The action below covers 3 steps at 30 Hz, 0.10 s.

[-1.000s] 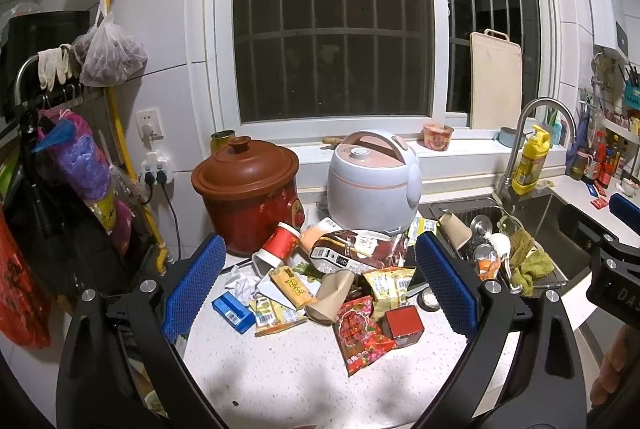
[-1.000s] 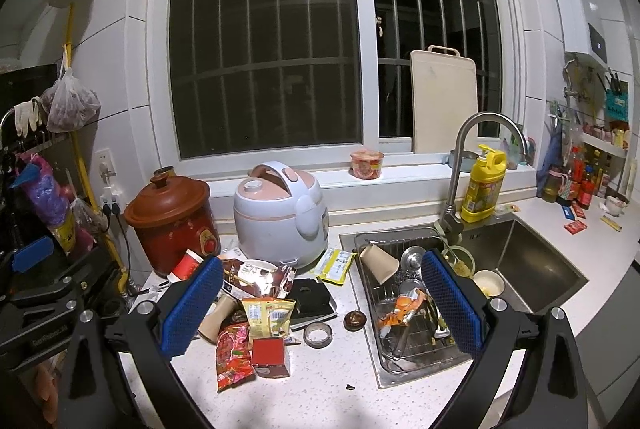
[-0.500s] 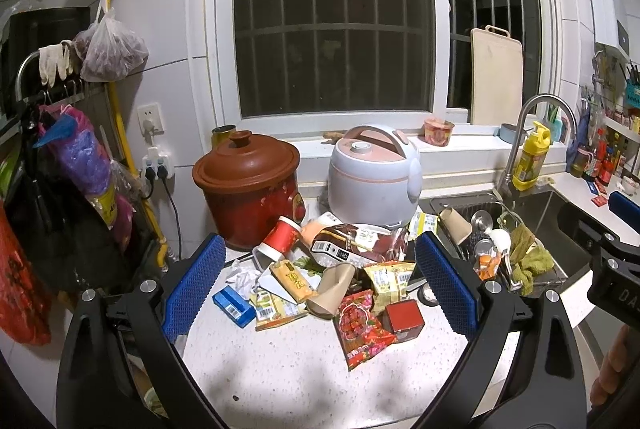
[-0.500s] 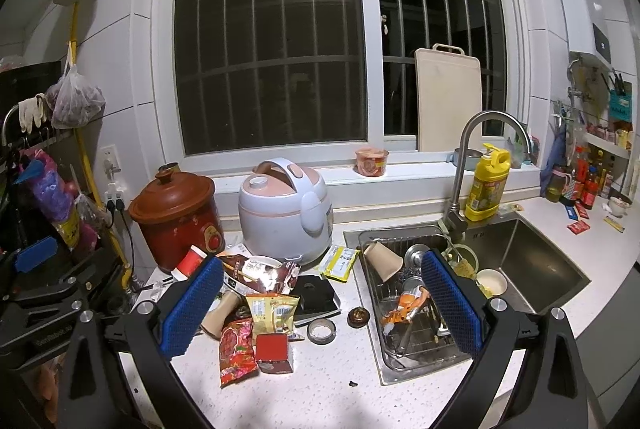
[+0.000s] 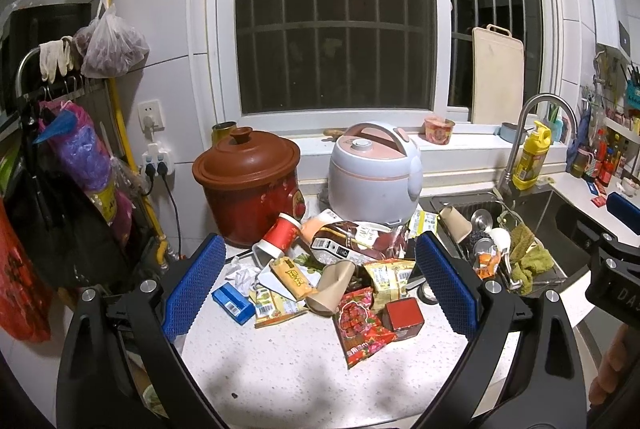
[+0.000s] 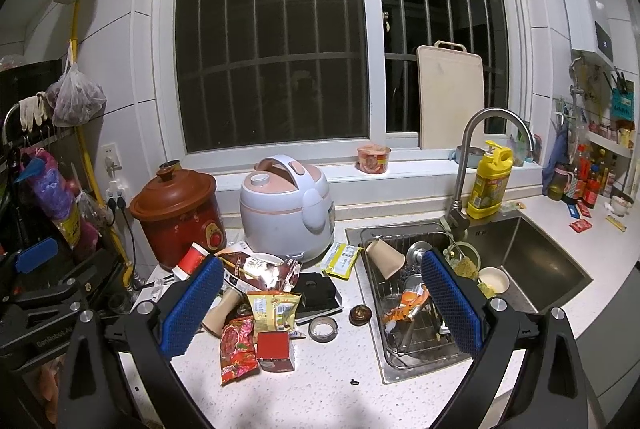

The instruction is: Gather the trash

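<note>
Nothing collected yet: both my tools, left tool and right tool, hang released and empty over the table, whole trash pile untouched at 12 o'clock, paper cup at 1 o'clock in the sink.

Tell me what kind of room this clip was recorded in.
A home kitchen, most likely: a steel sink with a faucet, a rice cooker and a clay pot on the worktop.
</note>
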Tool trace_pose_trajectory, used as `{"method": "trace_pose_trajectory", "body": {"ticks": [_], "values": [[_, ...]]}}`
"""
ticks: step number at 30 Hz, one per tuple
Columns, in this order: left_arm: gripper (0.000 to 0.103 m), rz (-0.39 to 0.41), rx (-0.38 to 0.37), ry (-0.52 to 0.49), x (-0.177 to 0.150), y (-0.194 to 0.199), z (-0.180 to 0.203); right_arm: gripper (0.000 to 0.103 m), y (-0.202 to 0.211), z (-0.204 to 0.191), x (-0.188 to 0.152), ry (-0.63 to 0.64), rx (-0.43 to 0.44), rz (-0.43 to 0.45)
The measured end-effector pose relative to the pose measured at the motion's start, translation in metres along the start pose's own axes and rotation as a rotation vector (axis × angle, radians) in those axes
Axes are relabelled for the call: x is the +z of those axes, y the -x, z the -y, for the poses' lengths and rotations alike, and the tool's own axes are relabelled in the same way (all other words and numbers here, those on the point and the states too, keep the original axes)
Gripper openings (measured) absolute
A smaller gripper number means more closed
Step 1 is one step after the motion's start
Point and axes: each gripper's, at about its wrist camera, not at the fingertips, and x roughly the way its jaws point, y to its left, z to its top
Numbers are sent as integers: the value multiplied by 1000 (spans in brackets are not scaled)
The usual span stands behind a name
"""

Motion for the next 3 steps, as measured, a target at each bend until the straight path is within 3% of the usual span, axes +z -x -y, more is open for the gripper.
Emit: {"method": "trace_pose_trajectory", "body": {"ticks": [3], "values": [[93, 0, 1, 1, -1, 1, 0, 98, -1, -1, -2, 1, 1, -2]]}}
